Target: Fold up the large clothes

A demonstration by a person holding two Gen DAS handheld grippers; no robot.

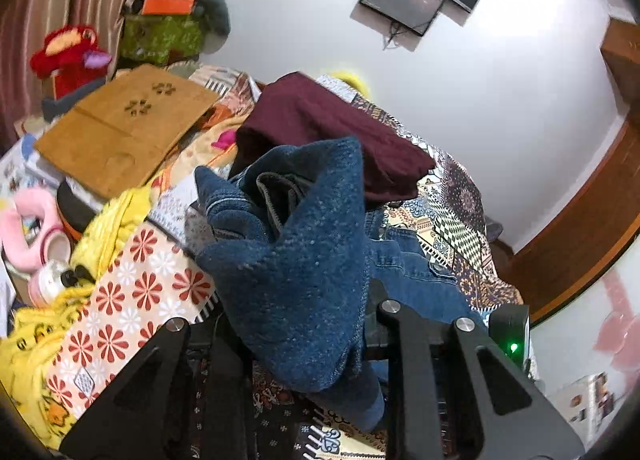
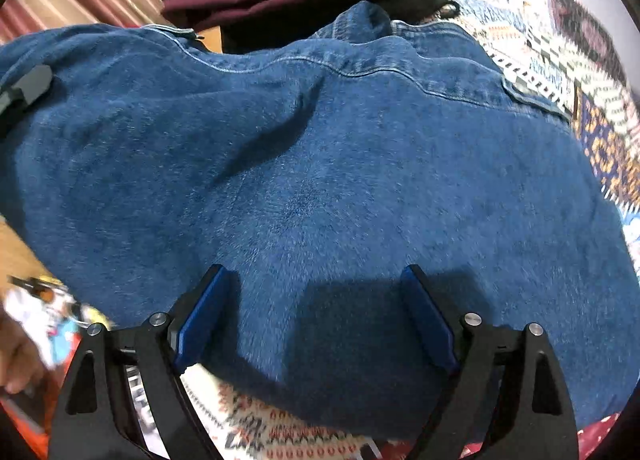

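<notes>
While clutter crowds the patterned bed point(image 1: 452, 216) under a white wall, denim goes up
Left claw point(image 1: 304, 324) pinches a bunched fold of the denim jacket point(image 2: 320, 180), lifting it; right claw point(image 2: 316, 320) hangs wide apart over the flat denim, gripping nothing; its seamed edge lies toward the maroon garment point(image 1: 328, 128)

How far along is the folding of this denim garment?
Early. Done: a maroon garment lies folded behind on the bedspread. In hand: the left gripper is shut on a bunched part of the denim garment; the right gripper hangs open above it. Left: the denim is still spread out, no finished fold.
</notes>
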